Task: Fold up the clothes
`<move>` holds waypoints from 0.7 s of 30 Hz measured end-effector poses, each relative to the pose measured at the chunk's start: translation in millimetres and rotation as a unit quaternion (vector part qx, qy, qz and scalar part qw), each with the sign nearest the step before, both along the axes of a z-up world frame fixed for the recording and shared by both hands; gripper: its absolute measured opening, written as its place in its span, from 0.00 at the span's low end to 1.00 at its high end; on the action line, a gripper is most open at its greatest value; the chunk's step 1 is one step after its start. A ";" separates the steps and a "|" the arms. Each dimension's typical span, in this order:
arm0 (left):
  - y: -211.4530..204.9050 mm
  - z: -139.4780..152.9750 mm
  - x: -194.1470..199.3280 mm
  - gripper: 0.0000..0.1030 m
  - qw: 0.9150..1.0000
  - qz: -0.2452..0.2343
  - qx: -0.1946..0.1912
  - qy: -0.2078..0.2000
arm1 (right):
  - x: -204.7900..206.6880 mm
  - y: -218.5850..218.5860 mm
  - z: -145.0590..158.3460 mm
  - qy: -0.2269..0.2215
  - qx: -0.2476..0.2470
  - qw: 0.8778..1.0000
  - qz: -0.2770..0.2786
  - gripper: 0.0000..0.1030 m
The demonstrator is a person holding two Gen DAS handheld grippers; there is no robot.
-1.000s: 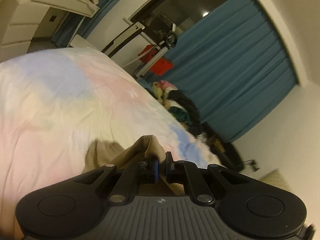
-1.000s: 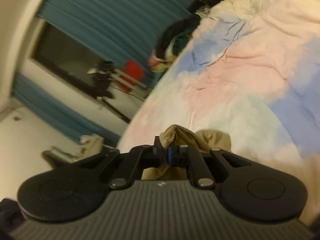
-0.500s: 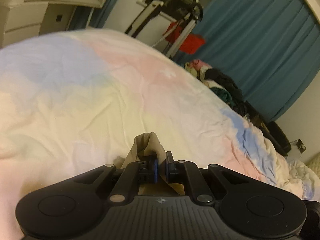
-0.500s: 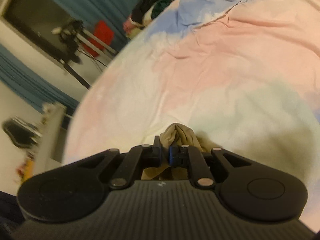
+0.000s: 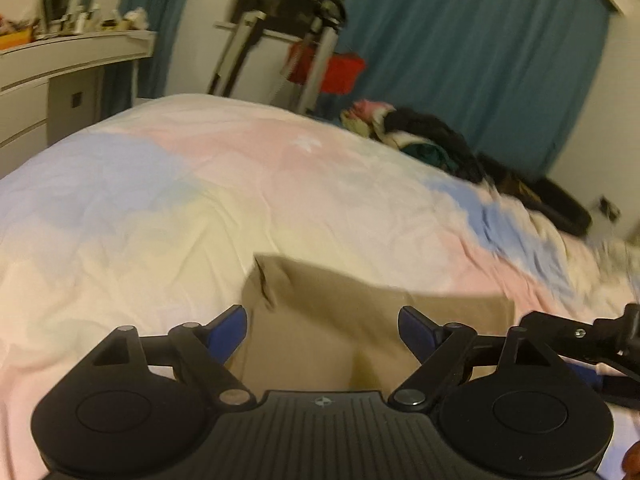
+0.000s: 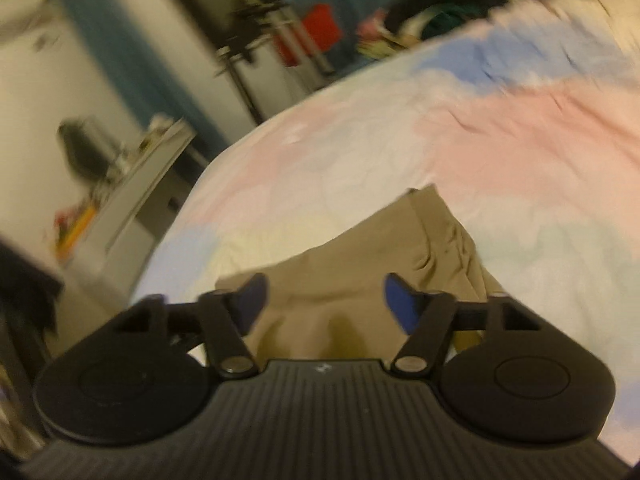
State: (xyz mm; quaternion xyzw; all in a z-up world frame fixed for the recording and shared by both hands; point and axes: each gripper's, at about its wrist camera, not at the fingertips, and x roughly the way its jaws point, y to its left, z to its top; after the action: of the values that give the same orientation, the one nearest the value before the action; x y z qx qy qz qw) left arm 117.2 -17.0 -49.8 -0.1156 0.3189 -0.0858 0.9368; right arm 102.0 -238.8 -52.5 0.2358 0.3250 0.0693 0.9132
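The pastel duvet (image 5: 168, 216) is bearing the tan garment (image 5: 360, 320), lying flat just ahead of you. Your left gripper (image 5: 322, 330) and right gripper (image 6: 324, 300) are both gaping wide, gripping nothing. Risk: a careless regrip dragging and bunching the cloth.

We have our left gripper (image 5: 322, 326) spread wide, both blue-padded fingers (image 5: 226, 330) splayed far out to either side with nothing pinched between them. Our right gripper (image 6: 324, 298) is just the same: jaws parted, blue pads (image 6: 398, 300) angled outward, gap empty. In the left wrist view, the black linkage of our right gripper pokes in just beyond the right-hand finger, so we've got the two tools close side by side.
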 end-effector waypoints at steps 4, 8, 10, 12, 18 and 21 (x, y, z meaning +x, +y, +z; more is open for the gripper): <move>-14.7 -4.3 2.5 0.82 0.999 -0.015 0.038 -0.001 | 15.6 10.6 -15.6 0.016 -0.051 0.998 0.012 0.26; -20.6 -26.1 27.1 0.82 0.997 -0.024 0.063 0.035 | 50.5 11.8 -48.7 0.060 -0.073 0.996 0.002 0.19; -21.8 -38.3 36.3 0.82 0.996 -0.027 0.065 0.046 | 62.2 13.8 -63.0 0.066 -0.075 0.995 -0.001 0.18; -22.0 -47.2 39.8 0.83 0.996 -0.026 0.065 0.048 | 64.3 13.3 -70.3 0.062 -0.071 0.996 -0.003 0.18; -24.9 -44.4 29.8 0.83 0.995 -0.023 0.086 0.038 | 45.0 13.6 -57.7 0.057 -0.077 0.995 0.005 0.21; -21.8 -35.0 9.5 0.83 0.996 -0.021 0.082 0.031 | 18.2 14.6 -41.1 0.045 -0.087 0.995 0.008 0.22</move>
State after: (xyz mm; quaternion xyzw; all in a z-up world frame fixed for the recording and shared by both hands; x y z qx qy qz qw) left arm 126.8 -38.8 -84.8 -0.0340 0.3560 -0.0748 0.9309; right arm 120.2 -224.2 -93.5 0.1556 0.3727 0.0376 0.9140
